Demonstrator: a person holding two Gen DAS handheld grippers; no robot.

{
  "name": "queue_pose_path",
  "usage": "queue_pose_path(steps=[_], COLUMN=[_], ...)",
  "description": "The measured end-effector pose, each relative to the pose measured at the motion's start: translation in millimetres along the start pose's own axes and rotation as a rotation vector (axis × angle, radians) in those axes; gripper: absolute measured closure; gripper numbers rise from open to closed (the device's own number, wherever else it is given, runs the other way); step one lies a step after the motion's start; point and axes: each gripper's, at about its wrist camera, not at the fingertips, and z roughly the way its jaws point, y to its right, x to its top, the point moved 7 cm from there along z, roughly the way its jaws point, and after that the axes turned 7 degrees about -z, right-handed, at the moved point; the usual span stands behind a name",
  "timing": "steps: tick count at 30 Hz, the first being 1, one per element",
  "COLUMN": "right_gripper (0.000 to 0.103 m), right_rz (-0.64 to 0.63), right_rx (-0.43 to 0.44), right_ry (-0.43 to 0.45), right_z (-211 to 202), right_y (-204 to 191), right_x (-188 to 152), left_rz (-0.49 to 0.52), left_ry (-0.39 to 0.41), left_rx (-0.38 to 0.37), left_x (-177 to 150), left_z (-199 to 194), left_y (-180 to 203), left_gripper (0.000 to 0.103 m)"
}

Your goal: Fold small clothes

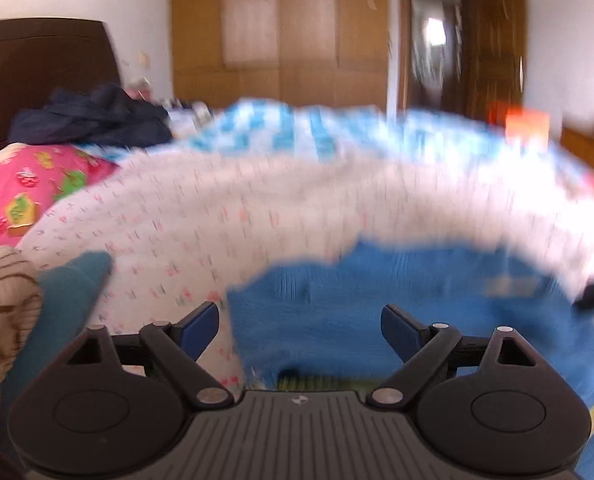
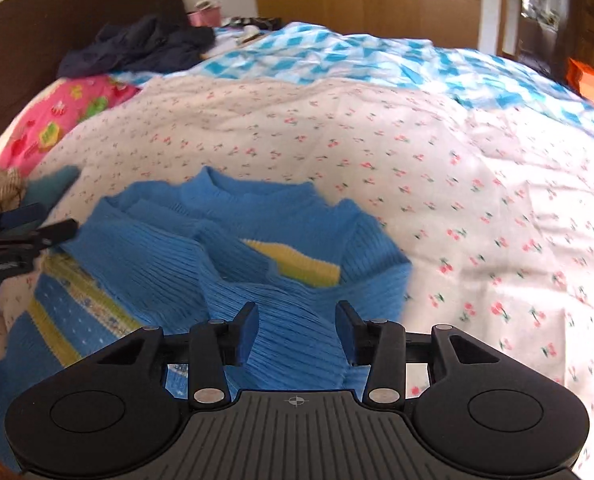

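Observation:
A small blue ribbed sweater (image 2: 201, 264) with yellow stripes lies on a white cherry-print sheet (image 2: 477, 200), its sleeves folded across the chest. My right gripper (image 2: 297, 332) is open just above the sweater's right sleeve, holding nothing. My left gripper (image 1: 300, 330) is open over the sweater (image 1: 377, 304) in the blurred left wrist view. The left gripper also shows at the left edge of the right wrist view (image 2: 21, 228), beside the sweater's shoulder.
The bed carries a blue-white checked blanket (image 2: 337, 56), a pink patterned pillow (image 2: 65, 116), a dark garment heap (image 2: 137, 44) by the brown headboard (image 2: 57, 16), and a teal item (image 2: 53, 188) at left. A wooden wardrobe (image 1: 281, 28) stands behind.

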Motion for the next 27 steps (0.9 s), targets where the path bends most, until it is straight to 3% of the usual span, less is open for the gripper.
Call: queue_pose_path(steps=[3,5,7,10,20,22,24,27], right_gripper=[0.064,0.072,0.088,0.095,0.098,0.098,0.098,0.097], right_rz=[-0.047,-0.032,0.025,0.063,0.057,0.046,0.071,0.167], right_rx=[-0.026,-0.035,-0.020,-0.016,-0.052,-0.096,-0.136,-0.174], right_ry=[-0.082,-0.106,-0.105,-0.076,0.078,0.099,0.098,0.032], right_z=[16.2,23.4,22.3,10.6,-30.2,-34.1,-28.9,-0.6], right_y=[-2.1,-0.5,4.8,6.1,-3.1,-1.1,9.4,31.5], right_x=[-6.1,-12.5,-13.6,-12.7,22.9,29.9,34.6,28.7], left_rz=[0.084,0.096,0.067,0.022,-0.020,-0.041,-0.070,-0.073], left_ry=[-0.130,-0.117,-0.105,-0.124,-0.019,0.014,0.032,-0.030], left_rx=[0.015,0.011,-0.005,-0.014,-0.010,-0.001,0.007,0.068], left_x=[-34.6,-34.2,-32.0,-31.9,-17.9,-11.0,-3.3,-7.8], left_z=[21.3,18.1,16.1,18.5,7.6,8.7,14.4,32.1], left_y=[6.0,7.9,6.1,1.1,-4.8,-6.6,-8.6,-14.5], left_gripper=[0.010,0.010,0.010,0.010,0.010,0.010,0.010,0.010])
